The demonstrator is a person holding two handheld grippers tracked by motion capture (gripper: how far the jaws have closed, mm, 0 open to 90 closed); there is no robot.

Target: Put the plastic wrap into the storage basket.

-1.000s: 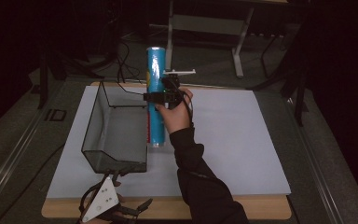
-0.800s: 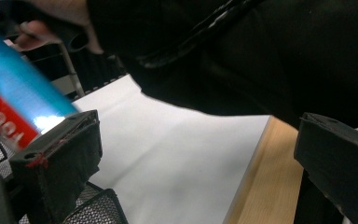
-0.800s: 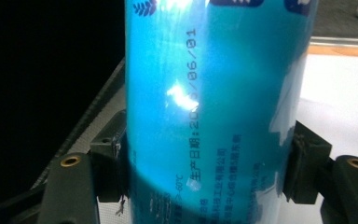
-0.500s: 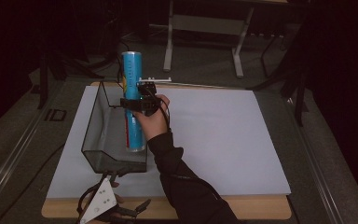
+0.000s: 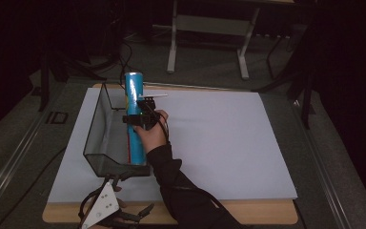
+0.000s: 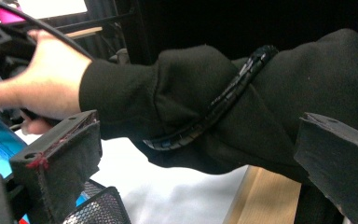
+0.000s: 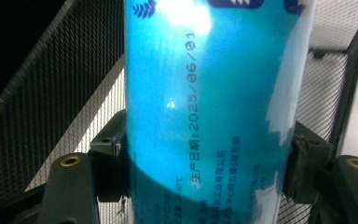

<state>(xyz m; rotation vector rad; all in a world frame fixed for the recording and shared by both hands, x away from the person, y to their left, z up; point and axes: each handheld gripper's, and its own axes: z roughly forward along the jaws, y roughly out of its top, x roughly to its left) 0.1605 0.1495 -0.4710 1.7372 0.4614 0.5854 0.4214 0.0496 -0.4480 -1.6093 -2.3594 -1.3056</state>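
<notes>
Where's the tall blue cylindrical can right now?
In the high view, the blue can stands upright at the black mesh basket's right side, left of table centre, clamped by the right gripper.

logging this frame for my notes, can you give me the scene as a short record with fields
held item: blue tube, upright
holder: right gripper, jaws shut on the tube's sides
tube position: lower end inside the black mesh basket, at its right side
basket position: left part of the white sheet on the table
left gripper: near table edge, jaws open, nothing between them
printed on tube: date 2025/06/01
</notes>
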